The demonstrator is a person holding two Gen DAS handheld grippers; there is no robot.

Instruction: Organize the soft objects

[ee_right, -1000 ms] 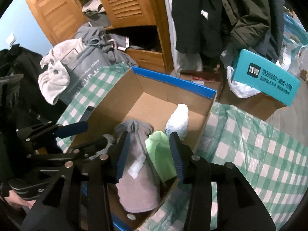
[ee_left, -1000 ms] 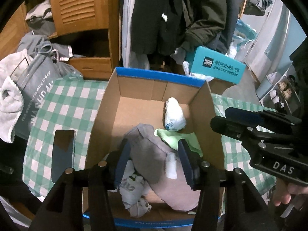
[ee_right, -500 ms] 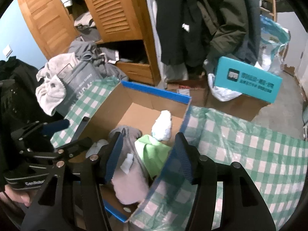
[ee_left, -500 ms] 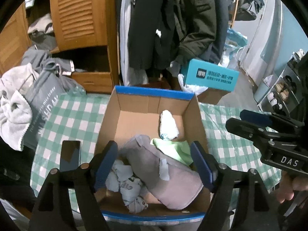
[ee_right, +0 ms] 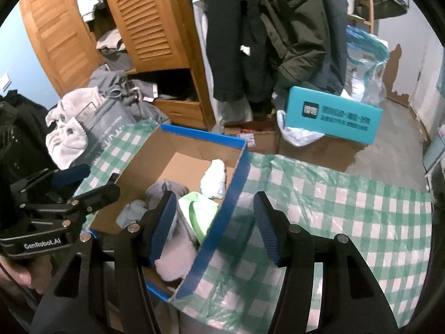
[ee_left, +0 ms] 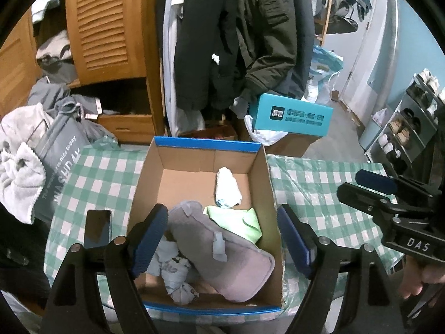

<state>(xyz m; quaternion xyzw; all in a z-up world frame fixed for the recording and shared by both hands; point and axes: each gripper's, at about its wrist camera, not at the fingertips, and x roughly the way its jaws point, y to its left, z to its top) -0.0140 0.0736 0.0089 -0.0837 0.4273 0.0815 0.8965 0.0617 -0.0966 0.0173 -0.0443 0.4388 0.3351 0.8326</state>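
Observation:
A cardboard box (ee_left: 150,172) with a blue rim sits on the green checked tablecloth. In it lie a grey-pink pillow (ee_left: 222,253), a light green cloth (ee_left: 239,220), a white bundle (ee_left: 226,188) and a crumpled blue-grey cloth (ee_left: 172,267). My left gripper (ee_left: 222,239) is open and empty, held above the box's near end. My right gripper (ee_right: 215,229) is open and empty over the box's right wall (ee_right: 222,211); it also shows in the left wrist view (ee_left: 389,203). The pillow (ee_right: 178,253), green cloth (ee_right: 203,214) and white bundle (ee_right: 214,179) show in the right wrist view.
A black phone (ee_left: 97,228) lies on the tablecloth (ee_left: 306,183) left of the box. A grey bag (ee_left: 61,161) and a white towel (ee_left: 19,172) sit at the far left. A teal box (ee_left: 292,115), hanging coats (ee_left: 236,41) and a wooden wardrobe (ee_left: 111,22) stand behind.
Both grippers have opened wide and pulled back up from the pillow and cloths, which now lie loose in the box. The right gripper has shifted right over the box wall.

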